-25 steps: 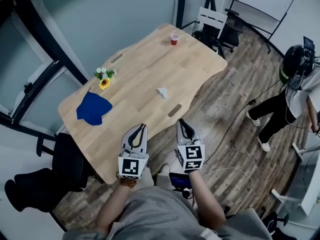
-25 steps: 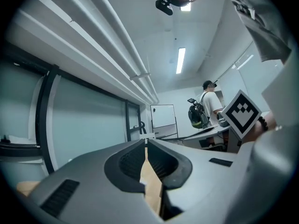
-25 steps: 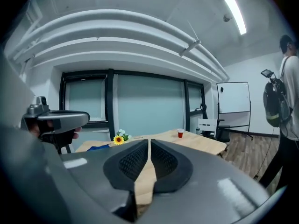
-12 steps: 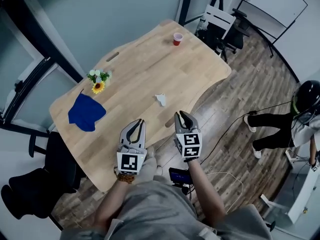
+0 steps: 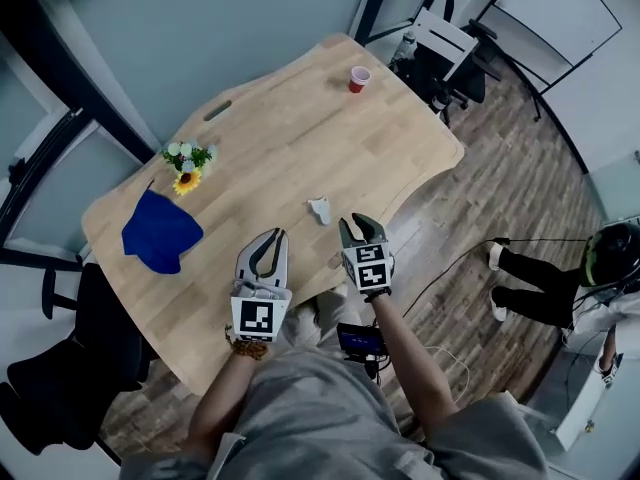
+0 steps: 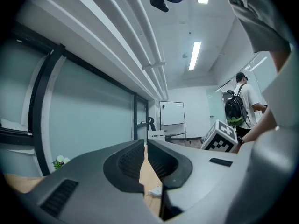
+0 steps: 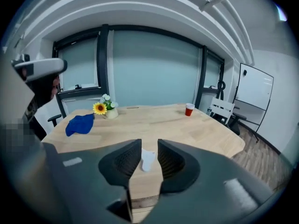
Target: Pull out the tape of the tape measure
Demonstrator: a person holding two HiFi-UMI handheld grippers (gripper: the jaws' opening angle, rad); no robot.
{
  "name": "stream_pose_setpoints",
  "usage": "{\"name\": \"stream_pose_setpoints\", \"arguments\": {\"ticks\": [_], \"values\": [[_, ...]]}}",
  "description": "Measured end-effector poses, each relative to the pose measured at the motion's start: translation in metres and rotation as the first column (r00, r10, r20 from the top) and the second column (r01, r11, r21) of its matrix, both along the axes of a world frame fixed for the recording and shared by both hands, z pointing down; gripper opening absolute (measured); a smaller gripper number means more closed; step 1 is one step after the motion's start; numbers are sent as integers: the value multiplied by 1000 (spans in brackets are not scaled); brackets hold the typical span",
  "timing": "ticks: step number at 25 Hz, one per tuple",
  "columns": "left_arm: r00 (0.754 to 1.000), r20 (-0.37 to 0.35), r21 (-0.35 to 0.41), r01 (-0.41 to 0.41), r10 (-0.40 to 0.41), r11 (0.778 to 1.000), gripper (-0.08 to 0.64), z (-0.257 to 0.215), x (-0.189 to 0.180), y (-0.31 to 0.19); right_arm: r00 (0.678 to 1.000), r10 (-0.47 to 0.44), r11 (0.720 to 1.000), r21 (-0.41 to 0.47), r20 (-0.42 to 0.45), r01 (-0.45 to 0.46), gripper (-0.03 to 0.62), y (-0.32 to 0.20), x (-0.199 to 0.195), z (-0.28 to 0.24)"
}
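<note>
A small white tape measure lies on the wooden table near its front edge. My right gripper hovers just right of it and short of it, open; its jaws have just been opening with nothing between them. In the right gripper view the tape measure shows through the gap, beyond the right gripper. My left gripper is over the table to the left, shut and empty. In the left gripper view the tape measure peeks out low between the jaws of the left gripper.
A red cup stands at the far end of the table. A blue cloth and a small pot of flowers lie at the left. A white chair stands beyond the table, a dark chair at left, and a person at the right.
Both grippers have moved forward from the table's front edge toward the tape measure. The right gripper dipped and its jaws have spread apart. The left stays shut.
</note>
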State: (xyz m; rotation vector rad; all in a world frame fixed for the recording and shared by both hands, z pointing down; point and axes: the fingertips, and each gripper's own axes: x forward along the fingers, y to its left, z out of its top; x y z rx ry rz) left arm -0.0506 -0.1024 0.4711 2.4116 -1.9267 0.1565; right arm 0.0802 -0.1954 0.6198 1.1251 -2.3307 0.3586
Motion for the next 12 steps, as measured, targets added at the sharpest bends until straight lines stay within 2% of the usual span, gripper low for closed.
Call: {"name": "stream_pose_setpoints", "arguments": {"ticks": [5,9,12], "values": [[998,18,-26,64,-63,998,11,13,-18,-8,999,-39,992,-123,-31,35,154,-18,-20,69],[993,70,-38,99,-96,994,11,23,-29,-7,996,-66,976,-211,-61,52,189,-30,-29,122],[989,73,-75,130,-125,989,11,27,-36,0,994,-70,959,-282,-89,42,200,-29,-31,159]]}}
